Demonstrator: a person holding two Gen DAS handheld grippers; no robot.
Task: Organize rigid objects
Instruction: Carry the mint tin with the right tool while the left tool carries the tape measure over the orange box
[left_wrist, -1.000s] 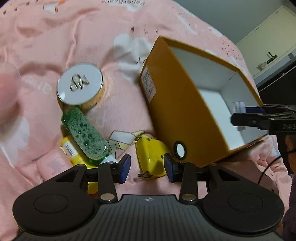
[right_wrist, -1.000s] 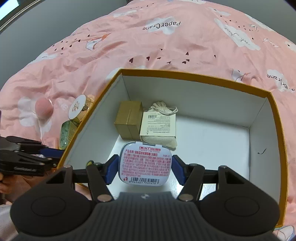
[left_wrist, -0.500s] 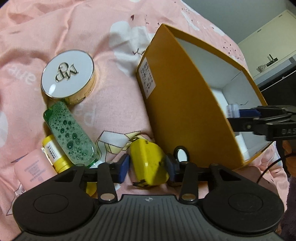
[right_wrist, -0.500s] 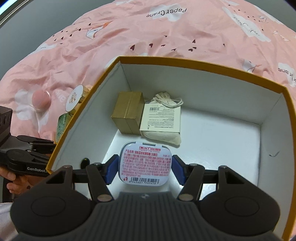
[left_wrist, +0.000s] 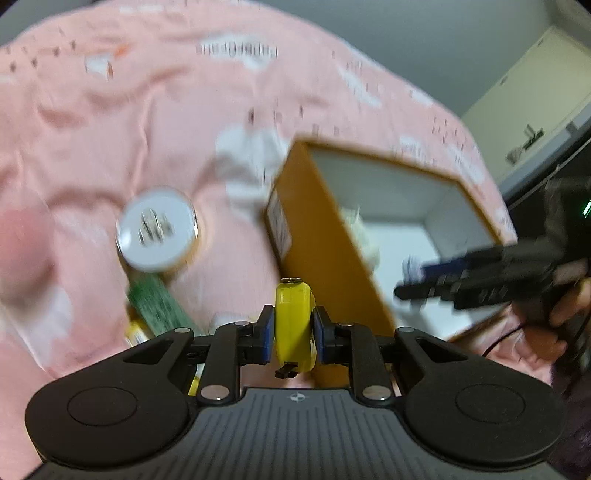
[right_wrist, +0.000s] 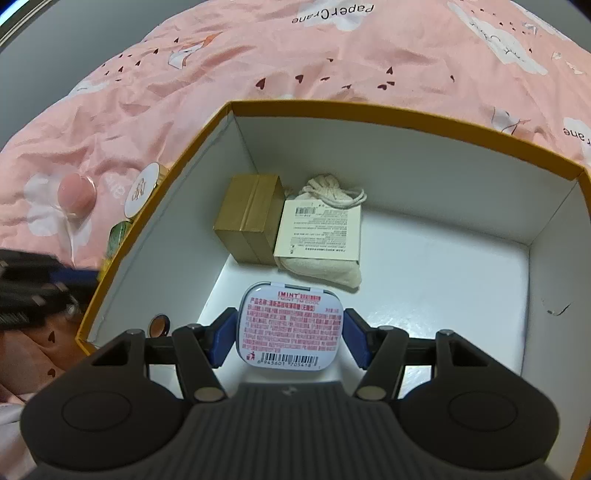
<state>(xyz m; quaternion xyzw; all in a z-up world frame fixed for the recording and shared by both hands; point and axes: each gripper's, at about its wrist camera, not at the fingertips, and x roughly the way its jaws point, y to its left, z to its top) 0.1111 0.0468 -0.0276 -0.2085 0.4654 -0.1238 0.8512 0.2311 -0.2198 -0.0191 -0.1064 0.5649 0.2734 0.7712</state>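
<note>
My left gripper (left_wrist: 293, 332) is shut on a yellow tape measure (left_wrist: 293, 317), held clear of the pink bedspread just left of the orange box (left_wrist: 314, 221); this view is blurred. My right gripper (right_wrist: 290, 334) is shut on a white mint tin (right_wrist: 290, 325) with red print, hanging inside the box above its white floor (right_wrist: 443, 277). In the box lie a small brown carton (right_wrist: 251, 218) and a cloth pouch (right_wrist: 321, 229) with a label. The right gripper also shows over the box in the left wrist view.
On the pink bedspread left of the box lie a round white compact (left_wrist: 157, 229), a green bottle (left_wrist: 159, 310), a yellow tube (left_wrist: 136, 332) and a pink round object (right_wrist: 75, 194). A cabinet (left_wrist: 535, 92) stands at the far right.
The left gripper's jaws closed on the yellow tape measure and lifted it off the bedspread. The right gripper sank slightly into the box with the tin still in it.
</note>
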